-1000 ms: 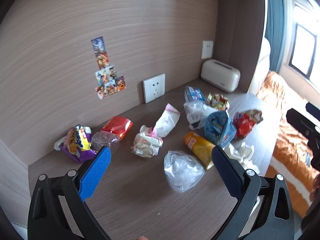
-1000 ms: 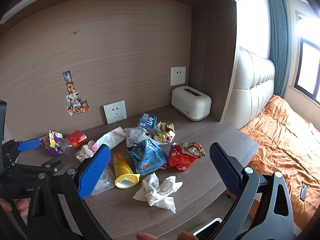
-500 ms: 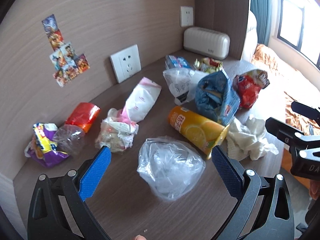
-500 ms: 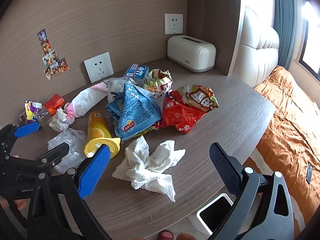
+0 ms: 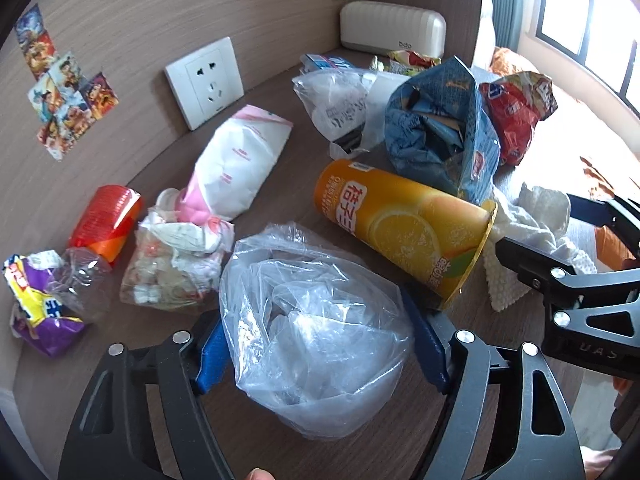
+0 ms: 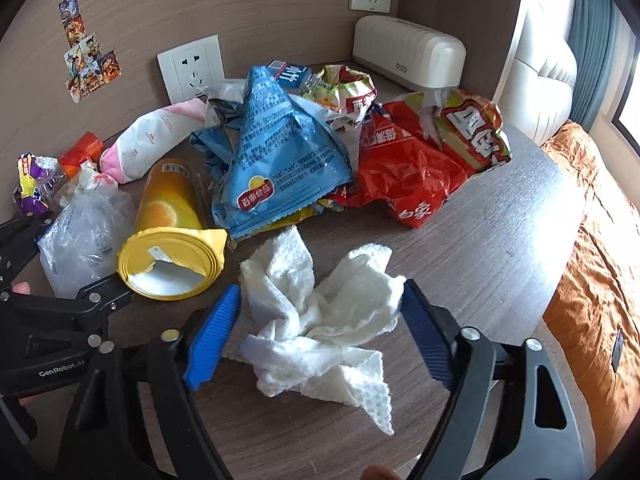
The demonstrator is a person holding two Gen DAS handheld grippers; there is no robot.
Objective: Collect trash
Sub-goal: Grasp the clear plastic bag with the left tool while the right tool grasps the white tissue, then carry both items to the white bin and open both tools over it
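Observation:
A crumpled clear plastic bag (image 5: 312, 332) lies on the wooden desk (image 5: 280, 452), between the blue pads of my left gripper (image 5: 320, 354). Its jaws are closing and the pads reach the bag's sides without squeezing it. A crumpled white paper towel (image 6: 320, 316) lies between the blue pads of my right gripper (image 6: 318, 336), whose jaws are also closing, the pads at the towel's edges. An orange tube can (image 5: 404, 232) lies on its side between the bag and the towel.
More litter lies behind: a blue chip bag (image 6: 276, 152), red snack bags (image 6: 420, 160), a white-pink pouch (image 5: 240, 164), an orange wrapper (image 5: 104, 220), a purple-yellow wrapper (image 5: 36, 312). A white box (image 6: 408, 52) stands at the back wall. An orange bed (image 6: 600, 260) lies beyond the desk's right edge.
Both grippers have come down towards the desk and their jaws have narrowed. The plastic bag now sits between the left pads and the paper towel between the right pads.

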